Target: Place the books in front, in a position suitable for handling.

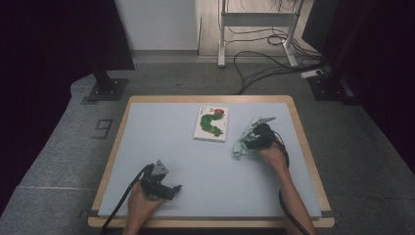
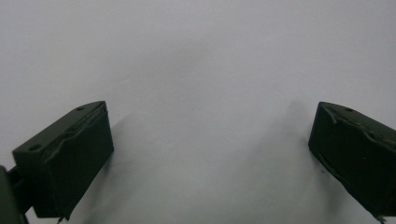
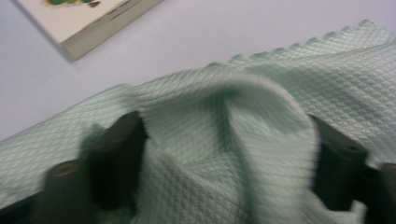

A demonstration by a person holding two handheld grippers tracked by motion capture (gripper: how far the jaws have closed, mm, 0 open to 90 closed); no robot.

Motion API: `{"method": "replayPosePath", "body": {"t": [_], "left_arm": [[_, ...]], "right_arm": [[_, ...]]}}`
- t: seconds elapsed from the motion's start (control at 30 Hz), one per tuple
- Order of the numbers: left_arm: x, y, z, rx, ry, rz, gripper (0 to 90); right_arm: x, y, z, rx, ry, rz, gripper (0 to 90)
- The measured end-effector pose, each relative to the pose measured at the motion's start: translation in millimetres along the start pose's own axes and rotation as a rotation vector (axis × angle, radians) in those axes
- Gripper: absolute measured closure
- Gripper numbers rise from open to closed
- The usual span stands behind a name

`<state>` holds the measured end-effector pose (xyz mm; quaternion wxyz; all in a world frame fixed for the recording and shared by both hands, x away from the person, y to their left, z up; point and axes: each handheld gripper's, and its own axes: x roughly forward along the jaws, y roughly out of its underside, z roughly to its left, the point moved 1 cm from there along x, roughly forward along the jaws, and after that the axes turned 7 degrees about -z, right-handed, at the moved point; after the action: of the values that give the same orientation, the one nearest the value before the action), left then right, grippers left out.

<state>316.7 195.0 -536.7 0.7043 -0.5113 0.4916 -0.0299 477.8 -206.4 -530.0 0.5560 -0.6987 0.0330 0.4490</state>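
Note:
A pale green quilted cloth [image 1: 243, 143] lies crumpled on the right side of the blue-grey mat [image 1: 195, 161]. My right gripper [image 1: 257, 139] rests on it. In the right gripper view the cloth [image 3: 224, 112] bulges up in a fold between the two jaws, which stand wide apart around it [image 3: 224, 158]. A white picture book [image 1: 211, 124] with a green caterpillar on its cover lies flat just left of the cloth, and its corner [image 3: 93, 23] is near. My left gripper [image 1: 172, 189] hovers low over the front left of the mat, open [image 2: 210, 154] with nothing between its fingers.
The mat covers a wooden table whose rim [image 1: 313, 161] shows at the edges. Beyond the table, cables [image 1: 264, 63] trail across grey carpet near a white desk frame [image 1: 222, 39]. Black stand feet [image 1: 105, 90] sit at the far left and right.

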Motion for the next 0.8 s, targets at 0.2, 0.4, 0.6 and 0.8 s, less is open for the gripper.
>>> {"method": "replayPosePath", "body": {"t": [0.2,0.4,0.6,0.8], "left_arm": [[0.0,0.0,0.0,0.0,0.0,0.0,0.0],[0.0,0.0,0.0,0.0,0.0,0.0,0.0],[0.0,0.0,0.0,0.0,0.0,0.0,0.0],[-0.1,0.0,0.0,0.0,0.0,0.001,0.0]], "right_arm": [[-6.0,-3.2,0.2,0.011,-0.021,0.019,63.9],[-8.5,-2.4,8.7,0.007,-0.026,0.016,80.6],[-21.1,-6.4,13.8,-0.037,-0.019,0.018,80.5],[-48.4,-8.7,13.1,-0.043,-0.025,-0.02,80.3]]}}
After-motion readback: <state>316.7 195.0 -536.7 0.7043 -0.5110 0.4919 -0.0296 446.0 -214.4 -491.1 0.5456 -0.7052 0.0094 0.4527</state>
